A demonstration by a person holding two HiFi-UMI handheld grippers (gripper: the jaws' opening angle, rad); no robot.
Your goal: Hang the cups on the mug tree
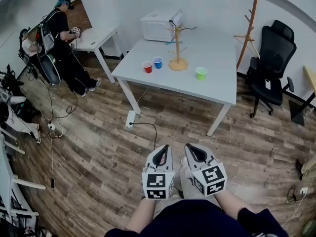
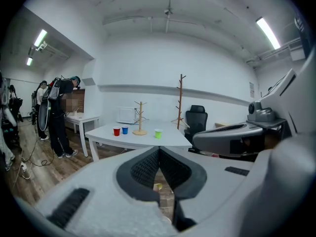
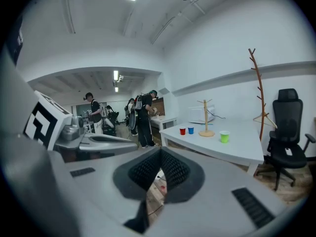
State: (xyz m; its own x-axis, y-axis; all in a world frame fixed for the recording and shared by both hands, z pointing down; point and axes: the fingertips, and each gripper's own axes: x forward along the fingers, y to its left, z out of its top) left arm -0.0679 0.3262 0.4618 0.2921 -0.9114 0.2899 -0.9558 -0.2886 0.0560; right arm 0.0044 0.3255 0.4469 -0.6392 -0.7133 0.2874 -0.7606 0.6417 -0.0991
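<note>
Only the head view shows the left gripper (image 1: 162, 149) and right gripper (image 1: 191, 149) over the floor (image 1: 98, 152), well short of the counter (image 1: 217, 83). Their own views show both jaws together, empty. The red cup (image 1: 147, 66) and blue cup (image 1: 157, 62) stand near the counter's left edge, with the mug tree (image 1: 177, 48) between them and the green cup (image 1: 201, 73).

White surface (image 1: 217, 68)
It carries a red cup (image 1: 147, 67), blue cup (image 1: 157, 62), wooden mug tree (image 1: 177, 53), green cup (image 1: 201, 73) and white appliance (image 1: 159, 26).

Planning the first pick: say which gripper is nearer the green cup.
Right. The right gripper is over the floor, short of the table and roughly in line with the green cup; the left gripper is beside it, further left.
</note>
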